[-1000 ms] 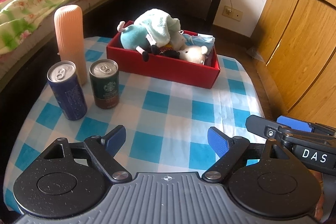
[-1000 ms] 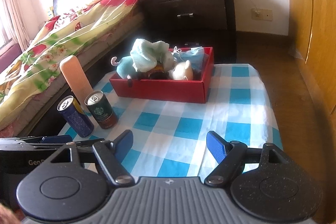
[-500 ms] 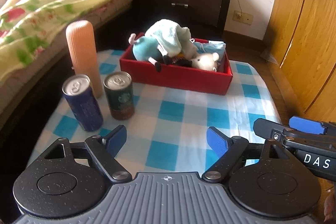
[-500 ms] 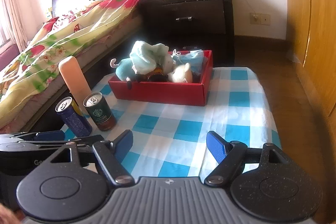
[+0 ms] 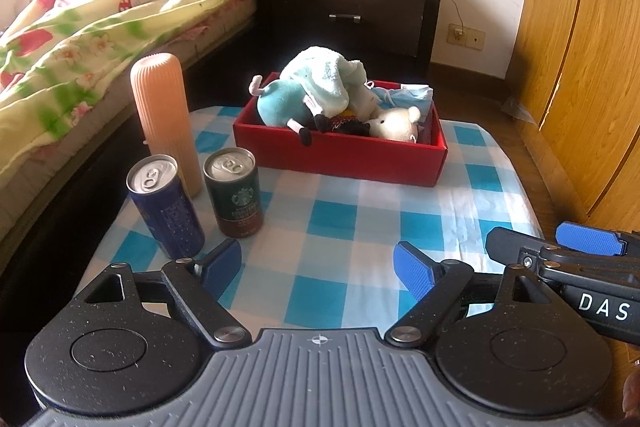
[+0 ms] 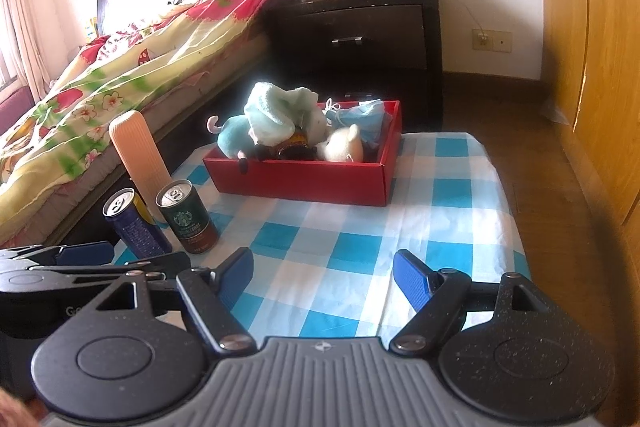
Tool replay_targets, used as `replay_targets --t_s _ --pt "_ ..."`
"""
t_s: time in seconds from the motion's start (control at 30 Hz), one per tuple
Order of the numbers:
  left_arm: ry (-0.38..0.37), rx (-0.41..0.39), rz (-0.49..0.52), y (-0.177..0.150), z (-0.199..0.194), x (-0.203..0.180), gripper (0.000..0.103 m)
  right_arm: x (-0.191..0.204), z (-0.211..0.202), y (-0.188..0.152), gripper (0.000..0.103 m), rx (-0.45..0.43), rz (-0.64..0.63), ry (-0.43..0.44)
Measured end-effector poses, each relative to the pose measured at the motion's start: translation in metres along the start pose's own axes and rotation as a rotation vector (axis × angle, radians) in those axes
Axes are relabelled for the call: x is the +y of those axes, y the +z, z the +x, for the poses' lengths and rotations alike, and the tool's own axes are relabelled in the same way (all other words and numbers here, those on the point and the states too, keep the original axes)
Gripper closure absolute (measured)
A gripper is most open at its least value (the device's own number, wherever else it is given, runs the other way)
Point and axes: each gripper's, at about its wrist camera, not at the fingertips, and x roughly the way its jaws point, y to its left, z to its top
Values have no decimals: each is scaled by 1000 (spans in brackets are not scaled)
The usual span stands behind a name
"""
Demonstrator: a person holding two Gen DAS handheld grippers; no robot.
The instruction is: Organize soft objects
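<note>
A red box (image 5: 344, 157) (image 6: 304, 179) stands at the far end of the blue checked tablecloth (image 5: 336, 215) (image 6: 440, 195). Piled inside it are a teal plush toy (image 5: 280, 105) (image 6: 232, 137), a pale blue towel (image 5: 324, 79) (image 6: 272, 115), a white plush animal (image 5: 394, 123) (image 6: 344, 147) and a blue face mask (image 5: 412, 95) (image 6: 368, 115). My left gripper (image 5: 318, 269) hovers open over the near end of the table, nothing between its blue pads. My right gripper (image 6: 322, 277) is open and empty too, just to the right of the left one.
A peach ribbed cylinder (image 5: 166, 119) (image 6: 138, 155), a dark blue can (image 5: 164, 207) (image 6: 134, 225) and a green coffee can (image 5: 234, 193) (image 6: 186, 219) stand at the table's left edge. A bed (image 5: 100, 27) lies left, a dark nightstand (image 5: 348, 11) behind, wooden wardrobe doors (image 5: 580, 67) right.
The left wrist view has tipped upward, showing more of the nightstand and wall. Both grippers stay open in place, and the box and cans have not moved.
</note>
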Motion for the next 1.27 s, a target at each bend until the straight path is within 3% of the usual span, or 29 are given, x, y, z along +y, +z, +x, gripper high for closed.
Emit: replay_targets --t_s 0.63,1.27 --pt "-55 14 -21 1 2 4 24 0 -3 1 47 -13 6 2" --pt "-40 -54 22 -1 -1 2 21 0 -3 0 44 -20 14 6"
